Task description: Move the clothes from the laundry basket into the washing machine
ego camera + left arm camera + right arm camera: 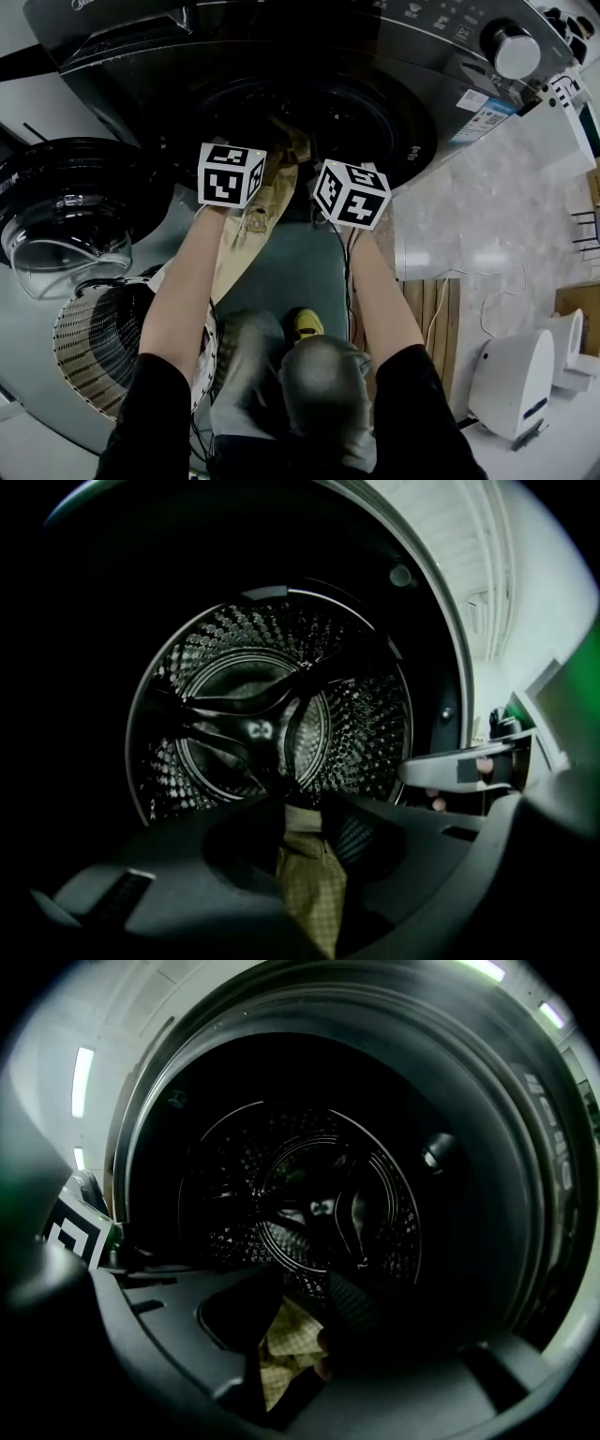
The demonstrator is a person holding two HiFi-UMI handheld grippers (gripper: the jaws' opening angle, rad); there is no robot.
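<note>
A tan checked garment (246, 230) hangs from the dark drum opening (328, 117) of the front-loading washing machine, down past the left forearm. Both marker cubes, left (232, 174) and right (351, 194), sit side by side at the opening. In the left gripper view my left gripper (302, 810) is shut on the garment (311, 883), facing the steel drum (272, 724). In the right gripper view my right gripper (305, 1321) also pinches the tan cloth (281, 1349) just inside the door seal. The fingertips are hidden in the head view.
The round glass door (66, 202) stands open at the left. A slatted laundry basket (94, 347) sits on the floor at lower left. The control knob (516, 52) is at top right. A white appliance (511, 380) stands at the right. The person's legs are below.
</note>
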